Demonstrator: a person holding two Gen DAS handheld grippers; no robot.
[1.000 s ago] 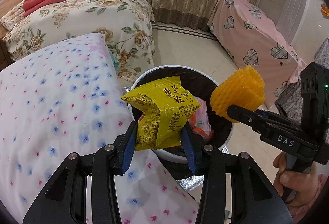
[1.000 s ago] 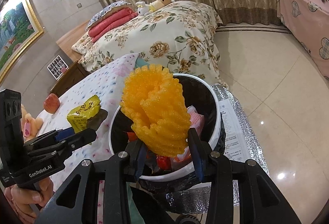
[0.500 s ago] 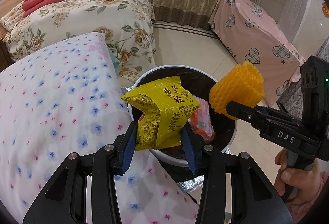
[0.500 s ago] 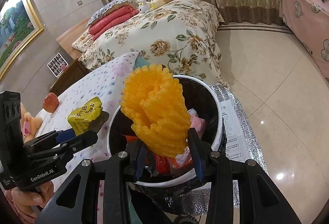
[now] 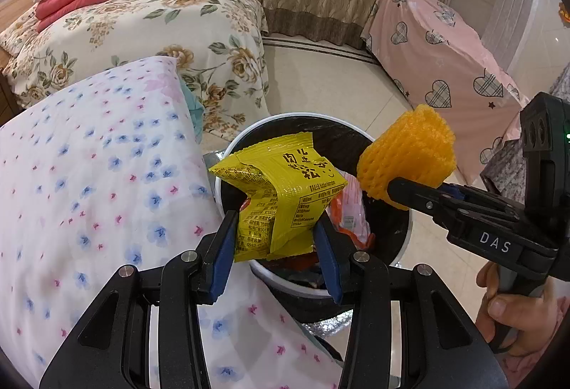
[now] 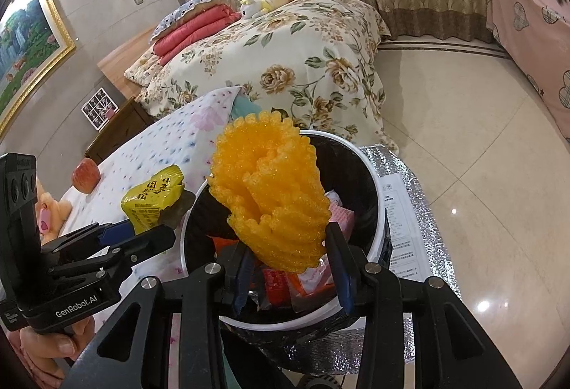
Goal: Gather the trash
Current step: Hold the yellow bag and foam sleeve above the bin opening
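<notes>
My left gripper (image 5: 276, 248) is shut on a yellow snack wrapper (image 5: 281, 200) and holds it over the near rim of the round white trash bin (image 5: 235, 146). My right gripper (image 6: 290, 264) is shut on an orange foam fruit net (image 6: 274, 191) and holds it above the bin's black-lined opening (image 6: 359, 171). The bin holds red and pink wrappers (image 6: 310, 278). In the left wrist view the foam net (image 5: 409, 153) hangs over the bin's right side. In the right wrist view the yellow wrapper (image 6: 153, 198) sits left of the bin.
A table with a flowered cloth (image 5: 89, 175) stands left of the bin, with a red apple (image 6: 85, 175) on it. A floral bed (image 5: 160, 29) lies behind. A pink heart-print cover (image 5: 438, 46) is at the right. A silver foil mat (image 6: 409, 182) lies under the bin.
Both grippers have drifted slightly, the foam net a little lower and closer over the bin. Both stay shut on their items.
</notes>
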